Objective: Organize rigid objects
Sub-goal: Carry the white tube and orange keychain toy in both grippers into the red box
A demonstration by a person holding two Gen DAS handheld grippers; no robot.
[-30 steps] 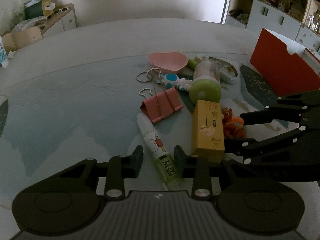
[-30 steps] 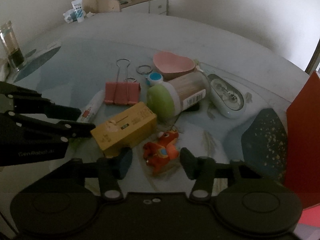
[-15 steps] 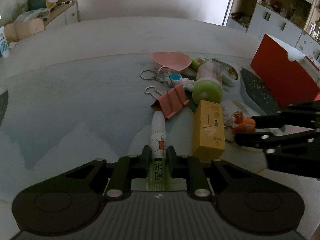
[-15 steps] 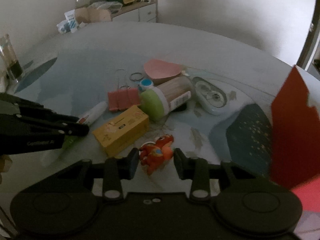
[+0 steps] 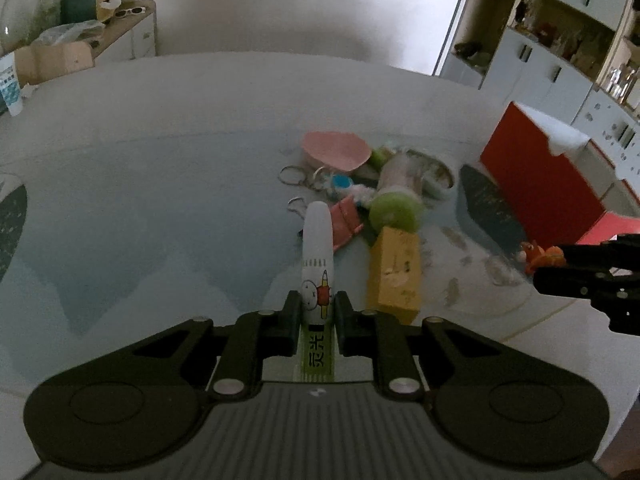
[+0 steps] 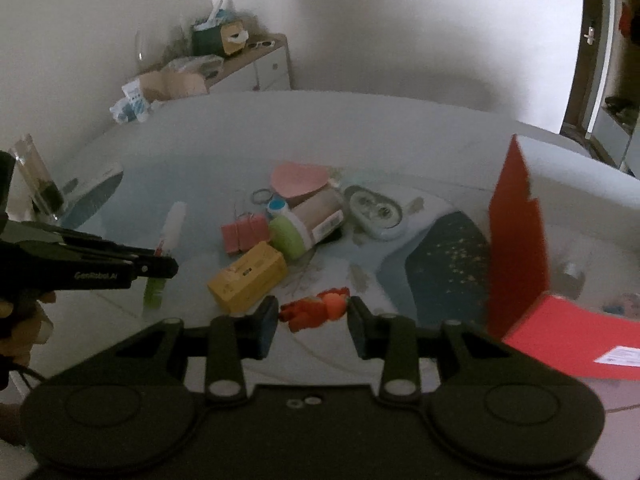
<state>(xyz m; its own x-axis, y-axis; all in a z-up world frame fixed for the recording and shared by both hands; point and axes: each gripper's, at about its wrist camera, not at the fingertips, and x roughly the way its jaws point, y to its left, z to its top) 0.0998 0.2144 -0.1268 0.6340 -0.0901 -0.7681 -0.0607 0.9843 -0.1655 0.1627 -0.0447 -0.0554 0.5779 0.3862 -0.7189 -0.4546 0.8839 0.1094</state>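
My left gripper (image 5: 316,312) is shut on a white and green glue stick (image 5: 317,264) with a cartoon rabbit, held above the table; it also shows in the right wrist view (image 6: 166,248). My right gripper (image 6: 312,316) is shut on a small orange toy dragon (image 6: 316,310), lifted off the table; the toy shows in the left wrist view (image 5: 538,256). A pile stays on the glass table (image 5: 140,208): a yellow box (image 5: 396,276), a pink binder clip (image 5: 346,224), a green-lidded toothpick jar (image 5: 396,204), a pink heart dish (image 5: 336,150).
A red open box (image 6: 520,240) stands at the right, its lid flat on the table (image 6: 576,340). A white oval case (image 6: 376,212) and key rings (image 5: 292,174) lie by the pile. A glass (image 6: 38,184) stands far left. Cabinets line the walls.
Both grippers closed on their objects and rose: the left lifted the glue stick, the right lifted the toy dragon and drew back from the pile.
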